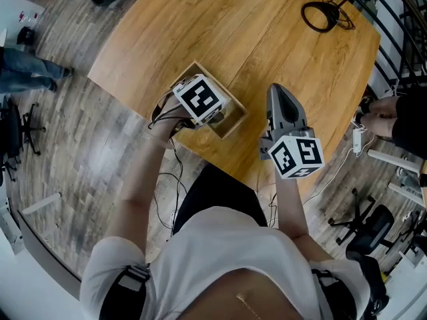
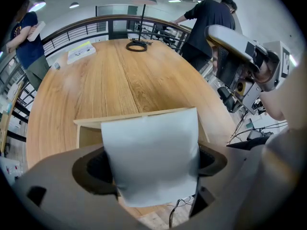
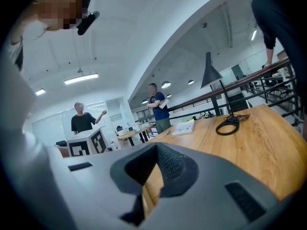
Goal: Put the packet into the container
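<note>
A pale, flat packet (image 2: 151,152) stands upright between the jaws of my left gripper (image 2: 151,169), which is shut on it. Right below and behind it is an open wooden box (image 2: 134,117), the container, near the table's front edge. In the head view the left gripper's marker cube (image 1: 200,99) hangs over the box (image 1: 235,107) and hides the packet. My right gripper (image 1: 280,92) is to the right of the box over the table, its jaws shut with nothing between them (image 3: 149,170).
The round wooden table (image 1: 253,39) carries a coiled black cable (image 1: 325,15) at the far side and a booklet (image 2: 80,51) at the far left. A railing and a lamp pole (image 2: 142,13) stand behind it. People stand nearby (image 2: 206,23), and an office chair (image 1: 370,229) is at the right.
</note>
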Tool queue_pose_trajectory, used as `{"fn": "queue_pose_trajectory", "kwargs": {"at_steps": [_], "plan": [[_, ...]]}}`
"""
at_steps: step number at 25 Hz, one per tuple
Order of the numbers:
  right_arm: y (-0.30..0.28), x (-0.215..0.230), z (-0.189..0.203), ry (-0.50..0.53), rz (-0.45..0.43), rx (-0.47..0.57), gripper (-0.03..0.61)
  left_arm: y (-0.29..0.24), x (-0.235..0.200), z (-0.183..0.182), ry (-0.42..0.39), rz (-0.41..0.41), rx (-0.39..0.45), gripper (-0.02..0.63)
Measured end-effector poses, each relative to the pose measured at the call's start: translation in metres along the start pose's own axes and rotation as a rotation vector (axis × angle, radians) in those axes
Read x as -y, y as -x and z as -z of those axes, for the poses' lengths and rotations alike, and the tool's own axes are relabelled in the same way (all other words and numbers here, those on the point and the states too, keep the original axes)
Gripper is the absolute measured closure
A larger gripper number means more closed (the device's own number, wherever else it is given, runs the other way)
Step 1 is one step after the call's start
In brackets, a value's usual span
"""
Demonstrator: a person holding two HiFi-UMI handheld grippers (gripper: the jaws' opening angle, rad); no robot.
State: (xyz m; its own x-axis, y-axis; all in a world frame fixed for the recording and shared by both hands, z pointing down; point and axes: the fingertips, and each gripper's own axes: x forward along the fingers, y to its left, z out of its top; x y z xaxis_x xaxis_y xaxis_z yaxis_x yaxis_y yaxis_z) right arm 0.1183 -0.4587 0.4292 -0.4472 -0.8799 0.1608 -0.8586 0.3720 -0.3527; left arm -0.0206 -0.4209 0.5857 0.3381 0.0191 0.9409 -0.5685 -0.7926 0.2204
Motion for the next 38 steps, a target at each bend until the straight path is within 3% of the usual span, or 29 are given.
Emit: {"fn": "queue_pose_trajectory", "kwargs": {"at_steps": [11, 19, 27, 38], "plan": [[-0.002, 0.009, 0.003, -0.013, 0.017, -0.009, 0.568, -0.014, -0.002, 0.004, -0.022, -0.004, -0.056, 0.124], [-0.002, 0.009, 0.006, -0.013, 0.019, -0.015, 0.568, -0.017, -0.002, -0.005, -0.007, 0.009, 0.016, 0.124], [-0.001, 0.009, 0.008, -0.013, 0.018, -0.014, 0.568, -0.009, 0.000, -0.006, -0.018, 0.012, 0.031, 0.109], [-0.002, -0.002, 0.010, -0.024, -0.015, -0.022, 0.568, 0.028, -0.008, -0.014, 0.080, -0.040, 0.183, 0.110]]}}
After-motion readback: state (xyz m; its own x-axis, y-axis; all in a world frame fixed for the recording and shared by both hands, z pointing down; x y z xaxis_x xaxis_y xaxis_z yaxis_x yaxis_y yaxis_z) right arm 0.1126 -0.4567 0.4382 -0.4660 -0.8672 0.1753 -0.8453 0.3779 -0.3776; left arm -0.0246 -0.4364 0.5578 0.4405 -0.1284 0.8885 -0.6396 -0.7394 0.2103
